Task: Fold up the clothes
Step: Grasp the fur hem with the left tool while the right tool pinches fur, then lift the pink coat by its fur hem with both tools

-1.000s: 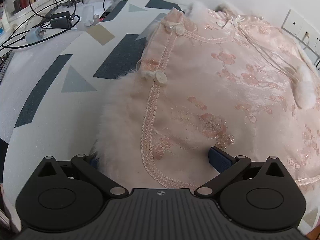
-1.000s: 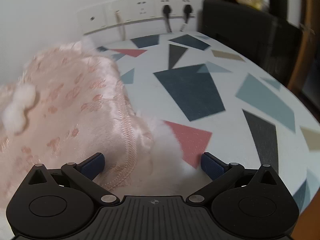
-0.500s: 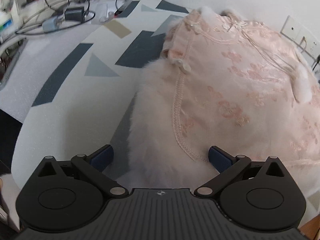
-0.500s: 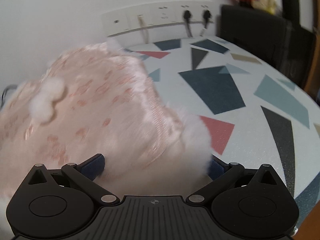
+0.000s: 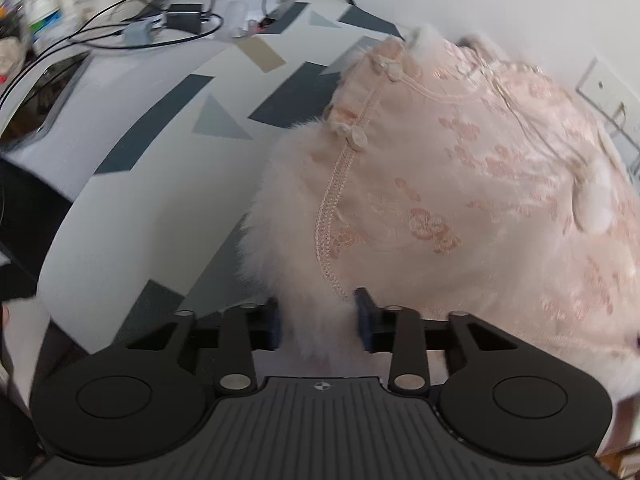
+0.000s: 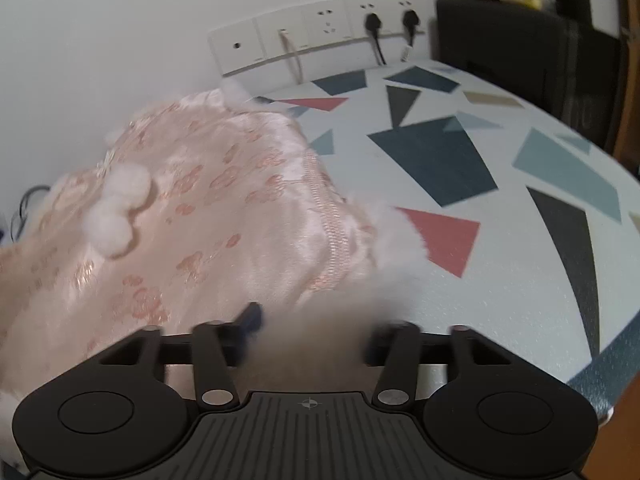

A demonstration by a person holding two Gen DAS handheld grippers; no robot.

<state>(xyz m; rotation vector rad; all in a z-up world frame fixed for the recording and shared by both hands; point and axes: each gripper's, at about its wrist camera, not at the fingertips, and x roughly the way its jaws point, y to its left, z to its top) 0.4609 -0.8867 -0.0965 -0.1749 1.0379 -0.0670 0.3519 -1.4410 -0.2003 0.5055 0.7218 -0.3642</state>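
Observation:
A pale pink brocade garment [image 5: 460,184] with flower pattern, braided trim and white fur edging lies on the patterned table [image 5: 132,184]. My left gripper [image 5: 318,322] is shut on the fur hem at the garment's near left corner. In the right wrist view the same garment [image 6: 192,216] fills the left half, with two white pompoms [image 6: 116,208] on it. My right gripper [image 6: 312,336] is shut on a bunch of fur trim at the near right corner; the fur blurs and hides the blue pads.
Cables, a charger and small items [image 5: 168,24] clutter the far left of the table. A wall socket strip [image 6: 320,32] with two plugs runs behind the table. A dark chair [image 6: 520,64] stands at the far right. The table's near right edge [image 6: 600,364] is close.
Both grippers have gone from wide open to shut on the garment's fur hem. The near edge of the garment has bunched up between the fingers.

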